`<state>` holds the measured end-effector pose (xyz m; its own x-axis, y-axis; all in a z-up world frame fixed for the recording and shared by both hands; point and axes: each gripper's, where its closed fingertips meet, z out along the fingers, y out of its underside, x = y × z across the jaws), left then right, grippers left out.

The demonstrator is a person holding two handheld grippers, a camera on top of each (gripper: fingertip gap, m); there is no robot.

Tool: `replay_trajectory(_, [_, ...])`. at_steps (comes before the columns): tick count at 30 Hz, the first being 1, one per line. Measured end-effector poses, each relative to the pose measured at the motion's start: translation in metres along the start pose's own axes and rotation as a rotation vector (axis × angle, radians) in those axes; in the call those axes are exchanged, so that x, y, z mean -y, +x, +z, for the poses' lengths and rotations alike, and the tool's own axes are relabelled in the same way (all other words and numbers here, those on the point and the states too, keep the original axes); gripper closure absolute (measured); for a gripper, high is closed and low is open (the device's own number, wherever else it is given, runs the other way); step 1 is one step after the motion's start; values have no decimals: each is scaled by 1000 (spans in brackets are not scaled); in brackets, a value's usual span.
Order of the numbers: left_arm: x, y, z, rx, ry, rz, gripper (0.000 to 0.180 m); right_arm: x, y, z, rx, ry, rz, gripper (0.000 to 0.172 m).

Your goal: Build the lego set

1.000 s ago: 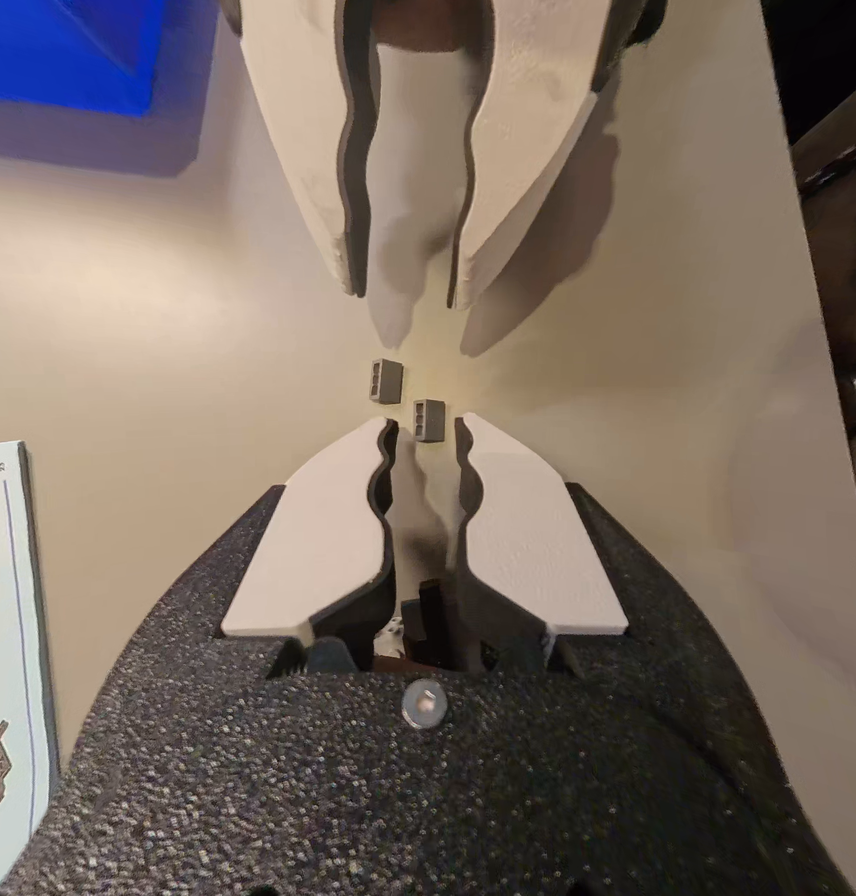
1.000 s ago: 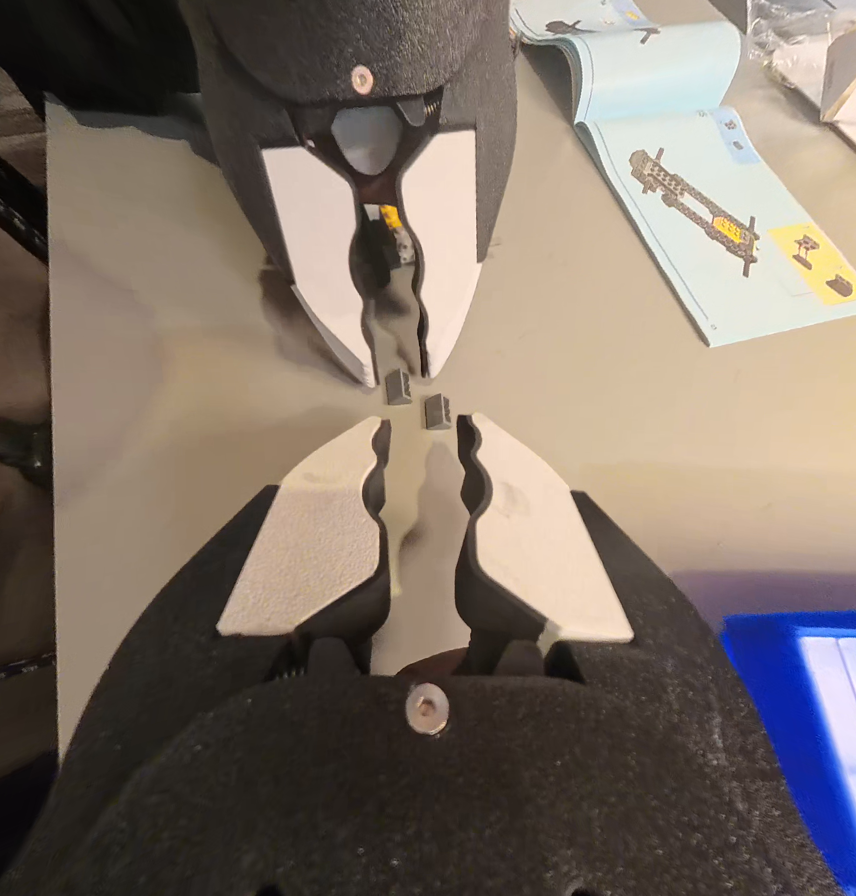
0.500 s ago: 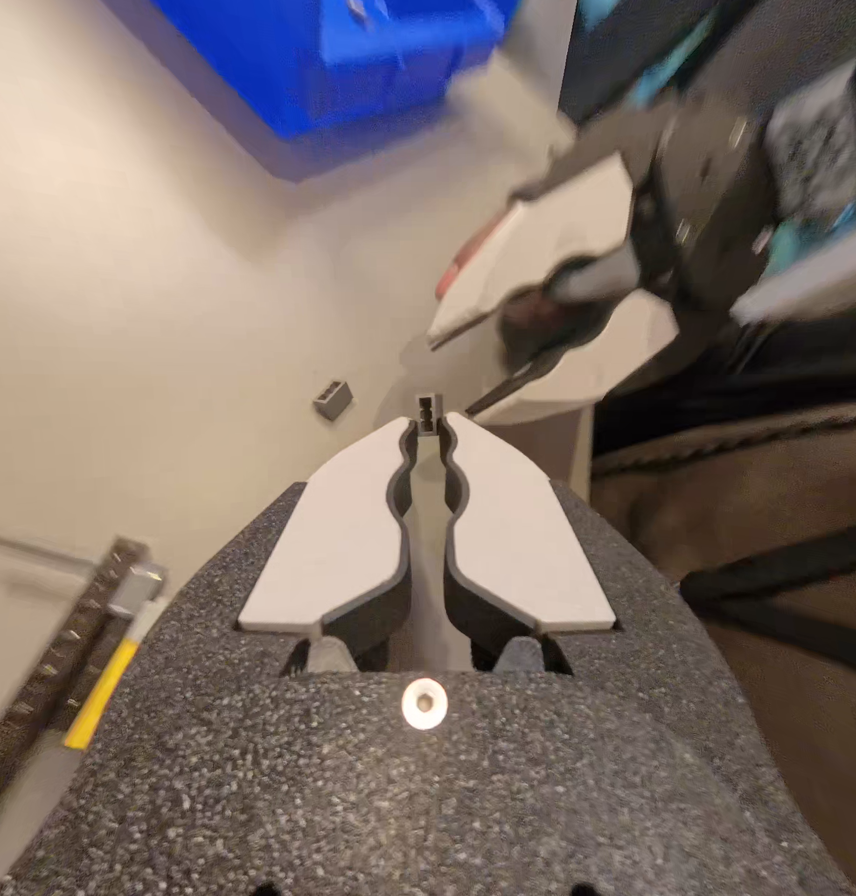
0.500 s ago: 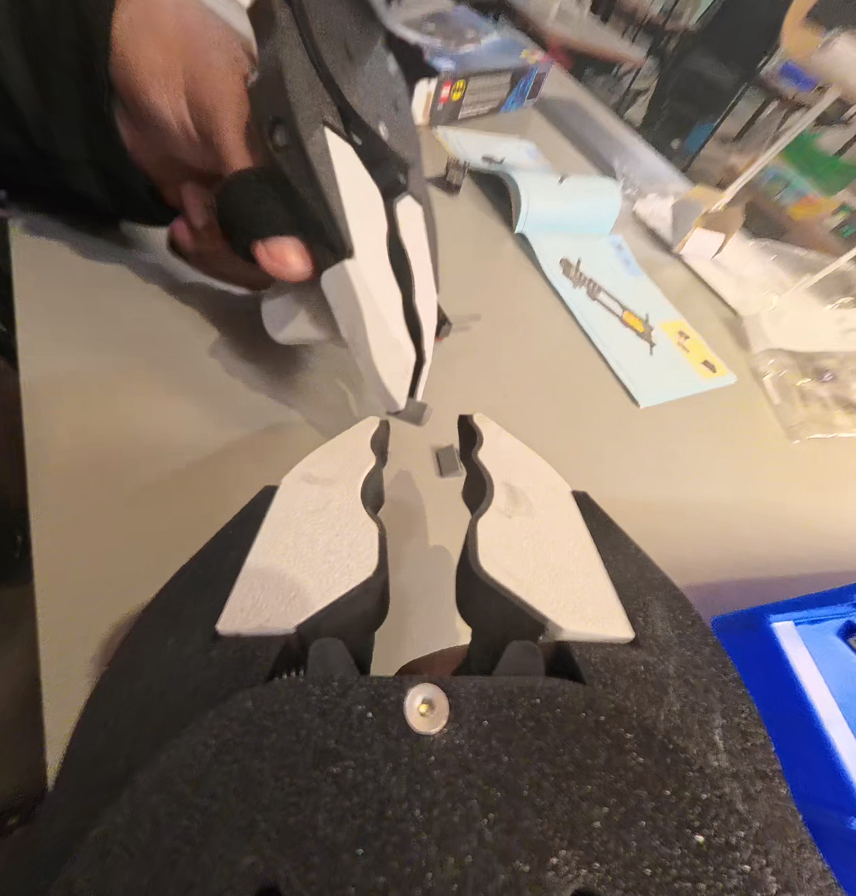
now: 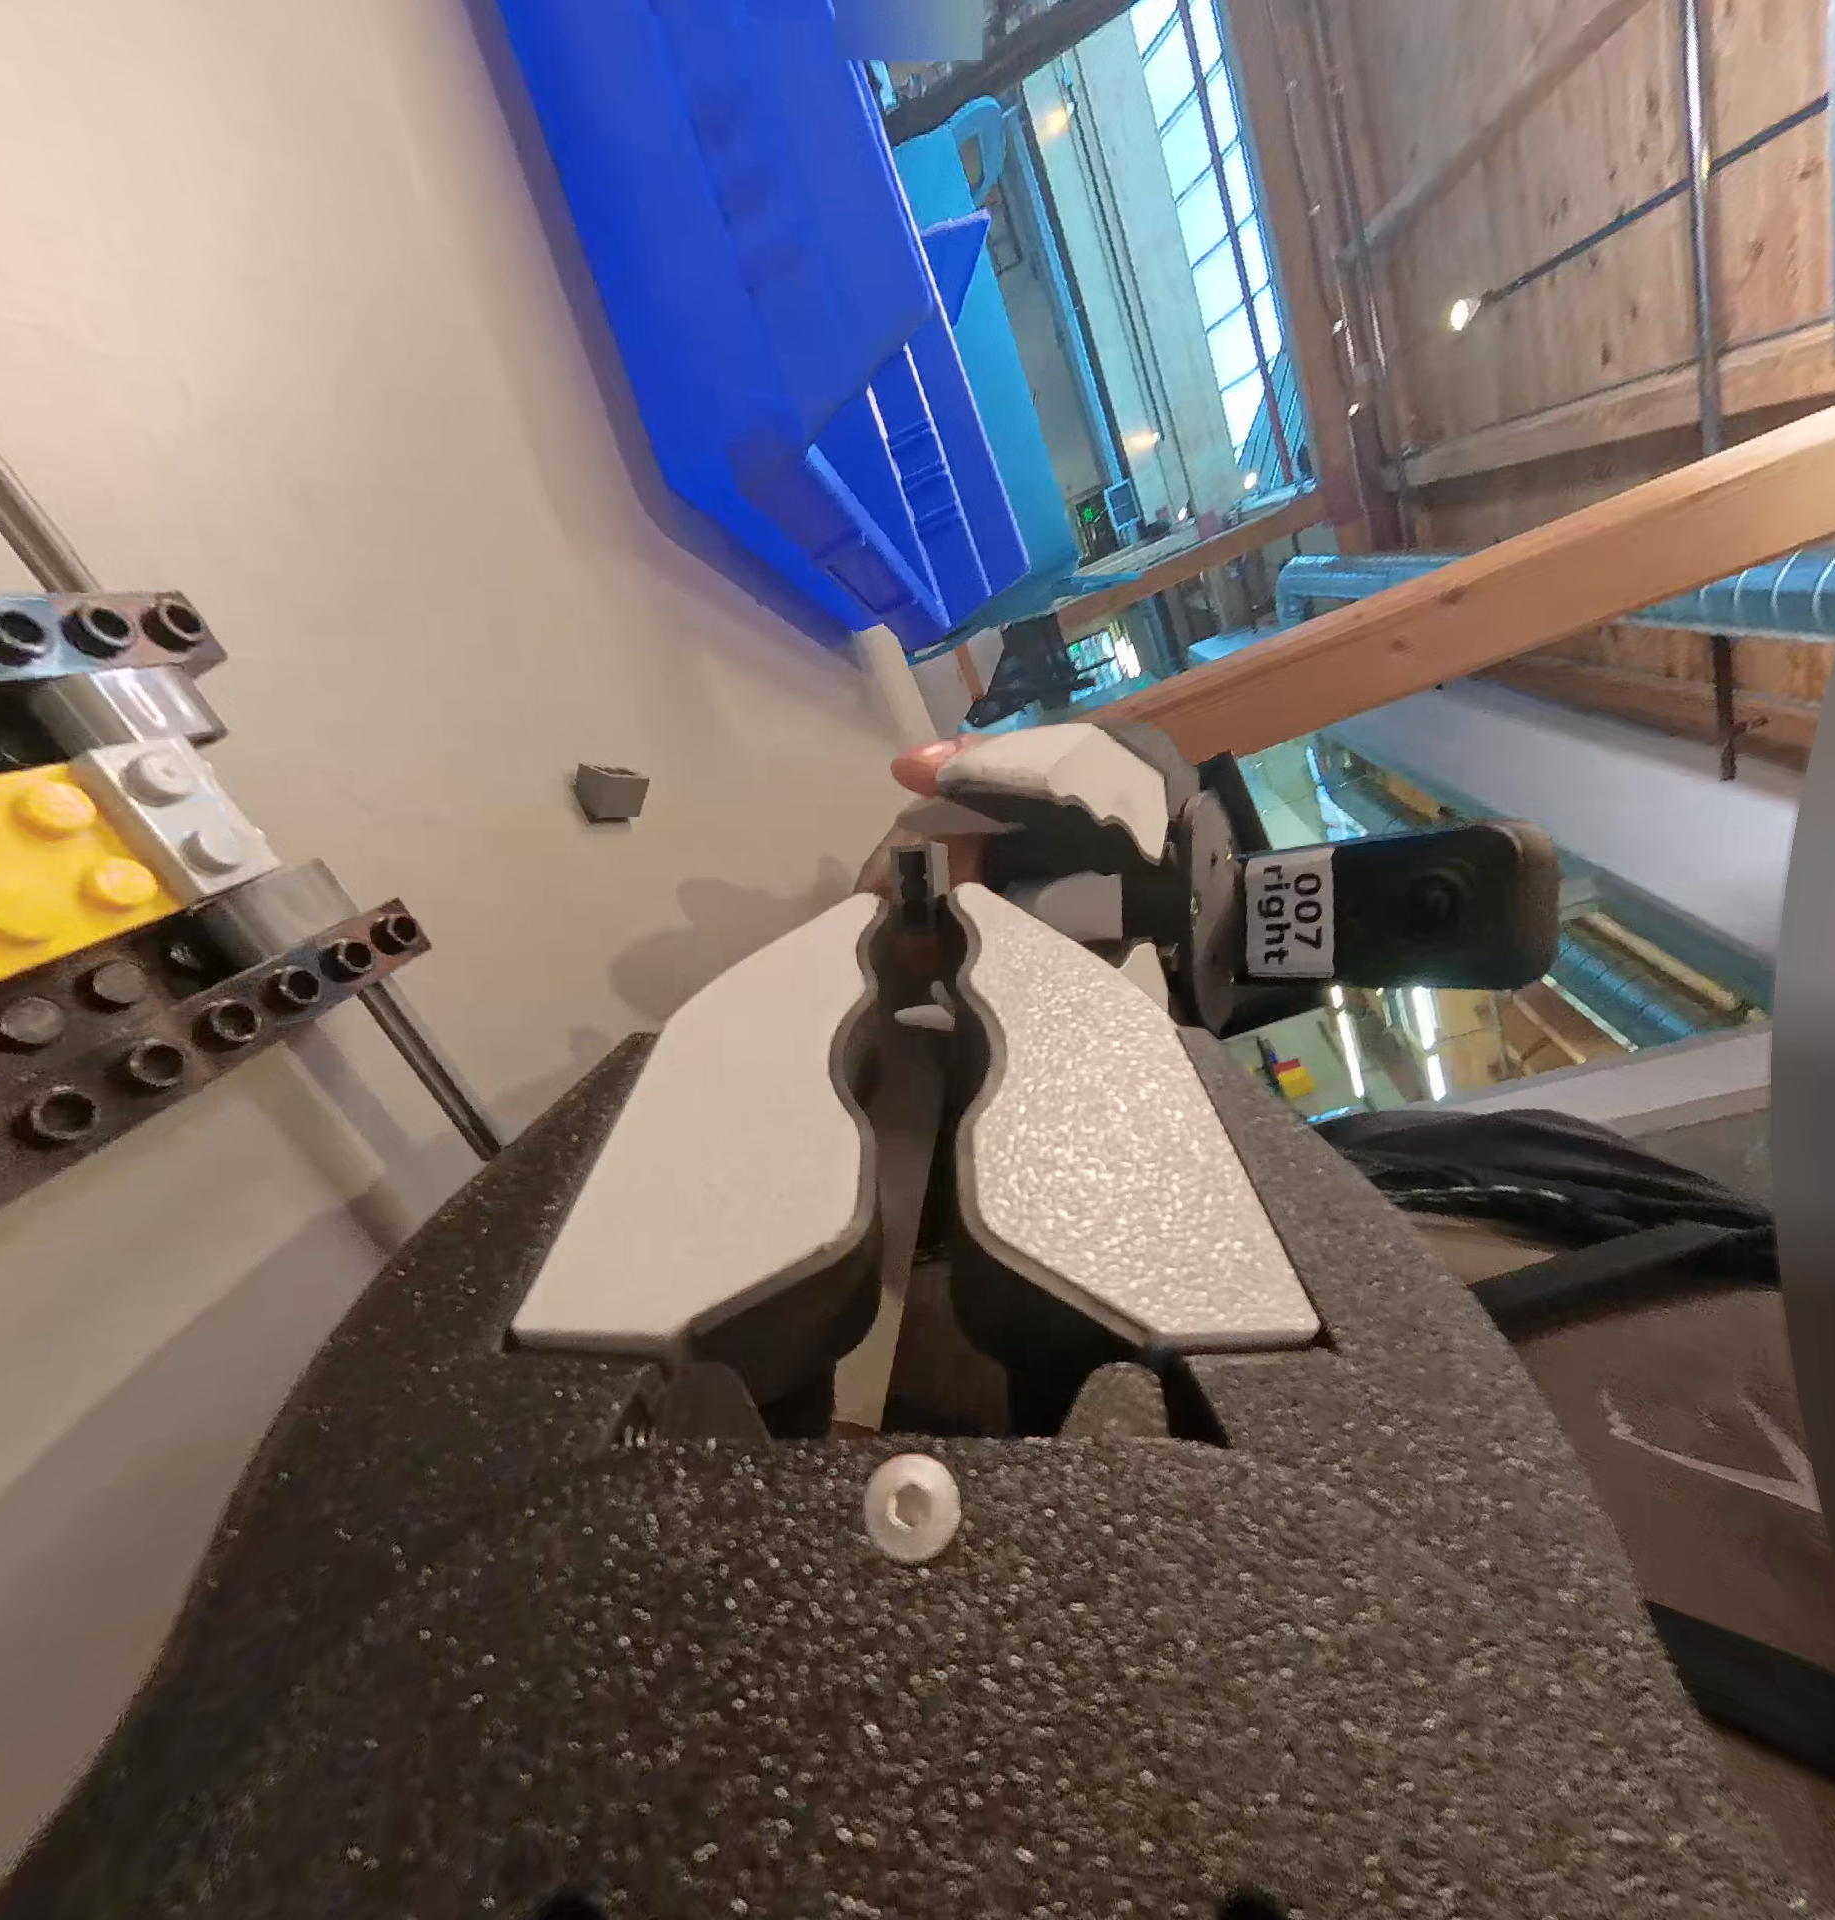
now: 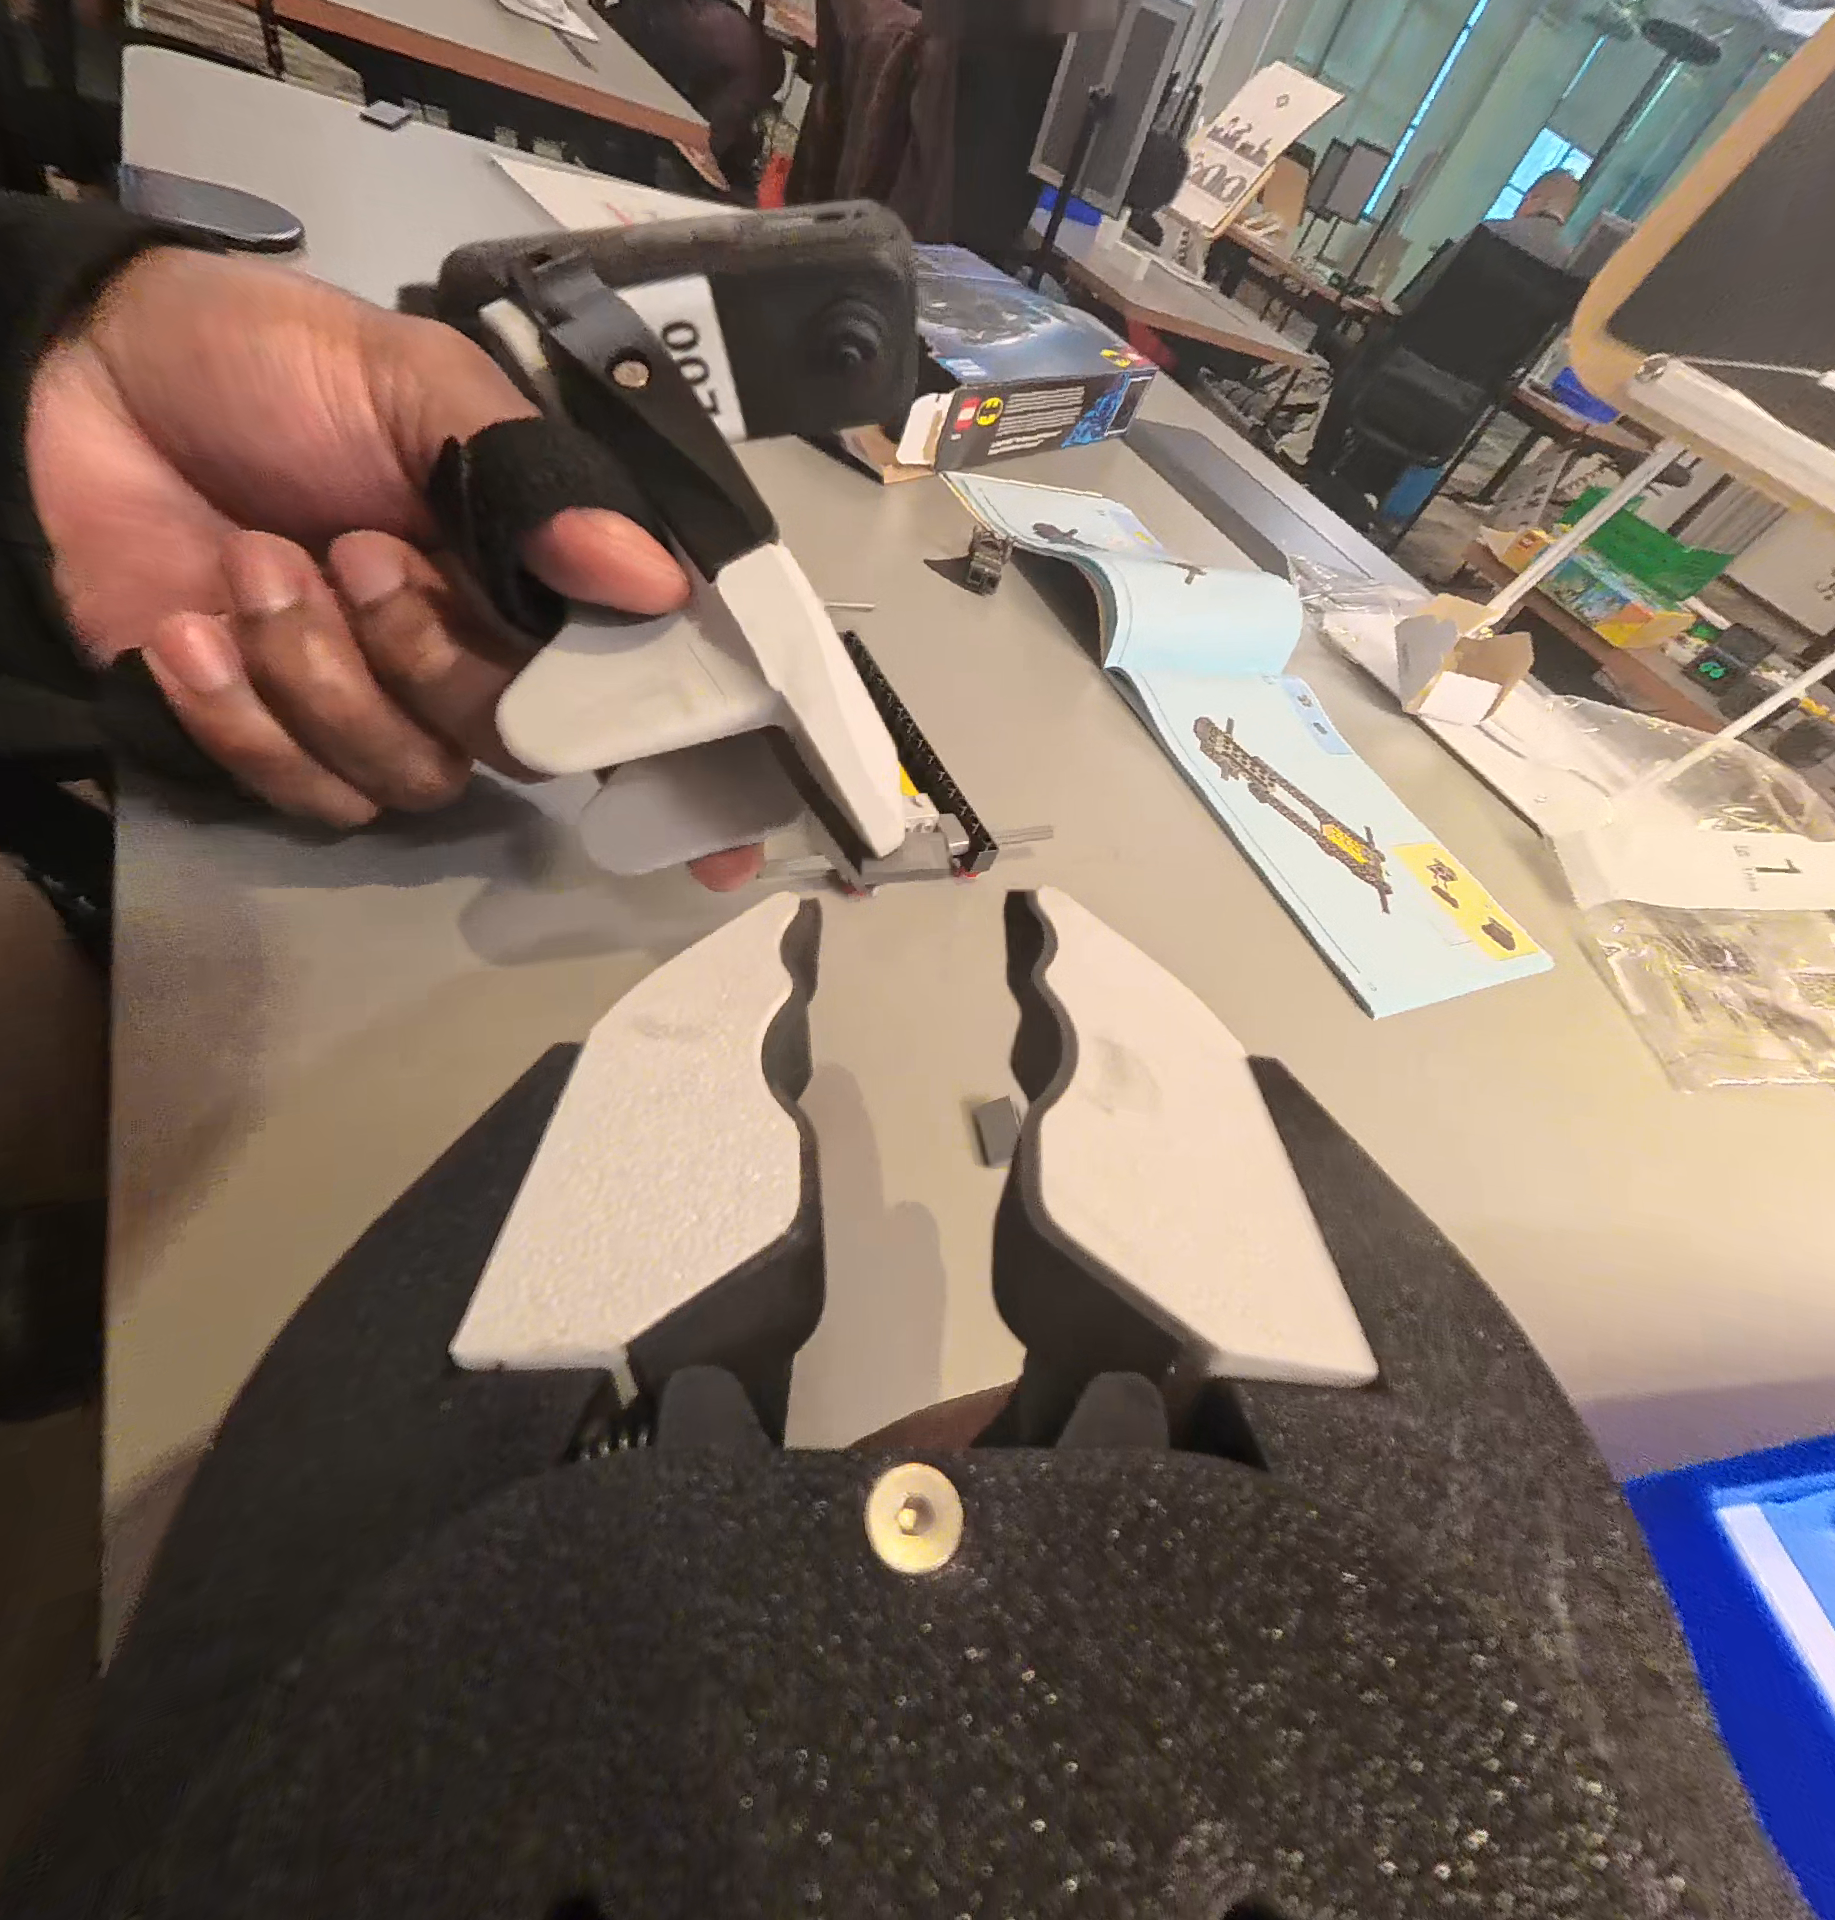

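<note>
My left gripper is shut on a small grey brick, pinched at the fingertips and lifted off the table. A second small grey brick lies on the table to its left. In the right wrist view that brick lies on the table between my right gripper's spread fingers, close to the right finger, with neither pad pressing on it. A hand holds the left gripper, whose tip hangs just before a black, grey and yellow brick assembly. That assembly fills the left edge of the left wrist view.
An open light-blue instruction booklet lies on the grey table to the right, with a dark box behind it and clear plastic bags at far right. A blue bin stands at the near right. The grippers are tip to tip, or close to it.
My left gripper closed on one of the two small grey bricks and lifted it, tilting toward the assembly. My right gripper opened wider and drew back; the other brick stayed on the table.
</note>
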<state>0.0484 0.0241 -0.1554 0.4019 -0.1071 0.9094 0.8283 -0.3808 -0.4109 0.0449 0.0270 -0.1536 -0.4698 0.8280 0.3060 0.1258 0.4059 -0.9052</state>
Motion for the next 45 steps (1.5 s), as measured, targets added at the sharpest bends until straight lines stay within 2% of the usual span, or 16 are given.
replay_trajectory(4, [5,1,0,-42,57,-81,172,1,3,1,4,10,29,141])
replay_trajectory(11, [2,2,5,-108,56,-151,173,6,4,-4,50,55,107,150])
replay_trajectory(27, [-7,7,5,-141,43,-173,173,5,-4,-2,101,38,97,148])
replay_trajectory(34, [-7,7,5,-151,46,-196,173,6,-6,-3,114,43,90,155])
replay_trajectory(45, [-8,8,4,-158,31,-198,173,6,-6,-3,118,41,93,156])
